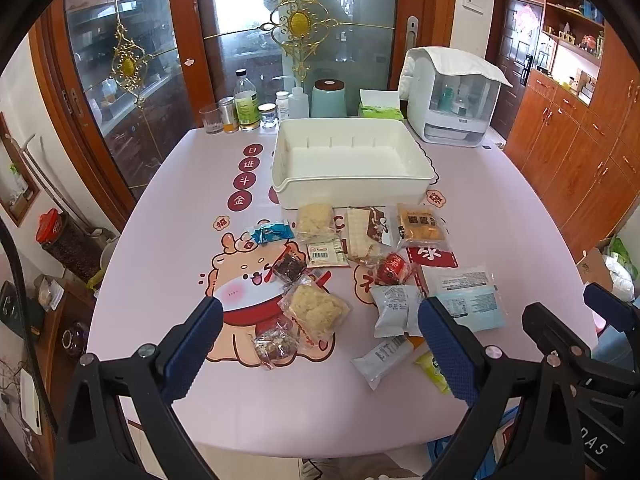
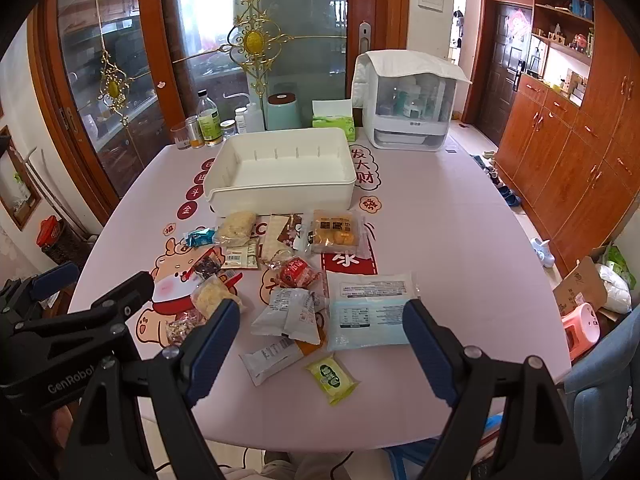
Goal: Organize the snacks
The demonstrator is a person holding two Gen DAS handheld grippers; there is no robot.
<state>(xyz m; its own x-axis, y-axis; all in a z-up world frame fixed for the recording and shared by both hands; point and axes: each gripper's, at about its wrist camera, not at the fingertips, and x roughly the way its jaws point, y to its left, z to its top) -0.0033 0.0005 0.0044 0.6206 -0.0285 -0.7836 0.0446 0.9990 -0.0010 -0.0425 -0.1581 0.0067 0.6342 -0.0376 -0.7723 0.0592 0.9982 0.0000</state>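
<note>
Several wrapped snacks lie scattered on the pink table (image 1: pixel 160 208) in front of an empty white bin (image 1: pixel 352 160) (image 2: pixel 280 168). Among them are a pale crispy snack pack (image 1: pixel 316 308), a red round pack (image 1: pixel 394 268) (image 2: pixel 296 272), a yellow biscuit pack (image 1: pixel 420 226) (image 2: pixel 334 232), a large light-blue pack (image 1: pixel 468 296) (image 2: pixel 368 312) and a green candy (image 2: pixel 331 378). My left gripper (image 1: pixel 320 344) is open and empty above the near snacks. My right gripper (image 2: pixel 322 344) is open and empty over the near table edge.
Bottles, jars and a glass (image 1: pixel 212 120) line the table's far edge with a teal canister (image 1: pixel 329 98), a tissue box (image 1: pixel 380 106) and a white covered dispenser (image 1: pixel 452 100). Wooden cabinets (image 2: pixel 568 152) stand on the right. A pink stool (image 2: pixel 582 324) sits on the floor.
</note>
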